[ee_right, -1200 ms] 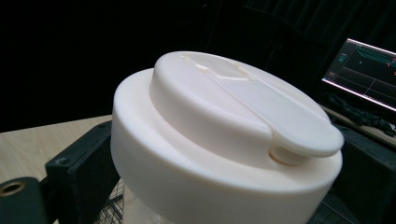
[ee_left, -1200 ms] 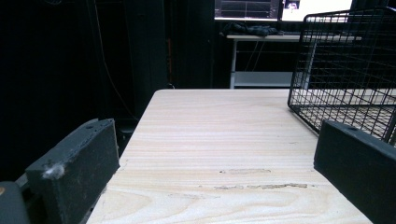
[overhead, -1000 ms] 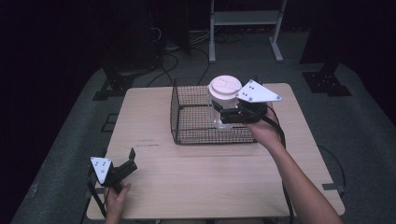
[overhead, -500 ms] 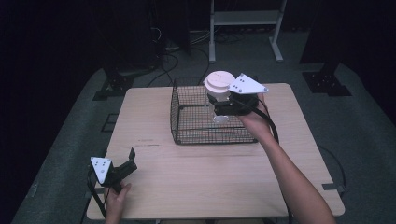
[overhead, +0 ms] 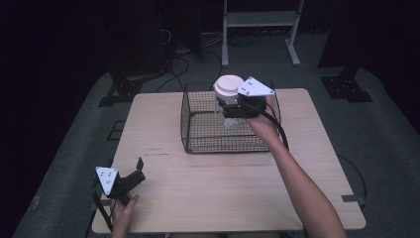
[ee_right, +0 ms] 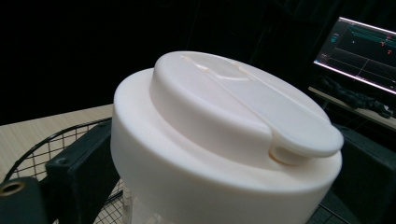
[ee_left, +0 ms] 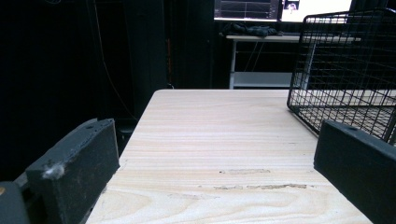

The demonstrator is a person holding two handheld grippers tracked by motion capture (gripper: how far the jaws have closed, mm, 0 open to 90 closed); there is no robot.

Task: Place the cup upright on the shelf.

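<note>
Cup (overhead: 229, 89) with the wide white lid hangs above the black wire basket (overhead: 198, 134) in the upper middle of the high view, pinched between the fingers of your right gripper (overhead: 233, 106). Whether you mean to lower it in or carry it away I cannot tell, so hold it upright, keep the squeeze steady on the clear body under the lid, and move straight up or down so the base clears the basket's rim.

Going down in size: the desk (overhead: 223, 198) is bare wood in front of the basket. Your left gripper (overhead: 134, 171) rests at the lower left of the high view, fingers spread and holding nothing.

The right gripper view shows what the high view cannot: the lid (ee_right: 224, 126) has a raised flap running to its edge, and a dark finger (ee_right: 79, 163) sits at each side below the lid. The left gripper view shows the basket's mesh wall (ee_left: 345, 65) from desk level.
</note>
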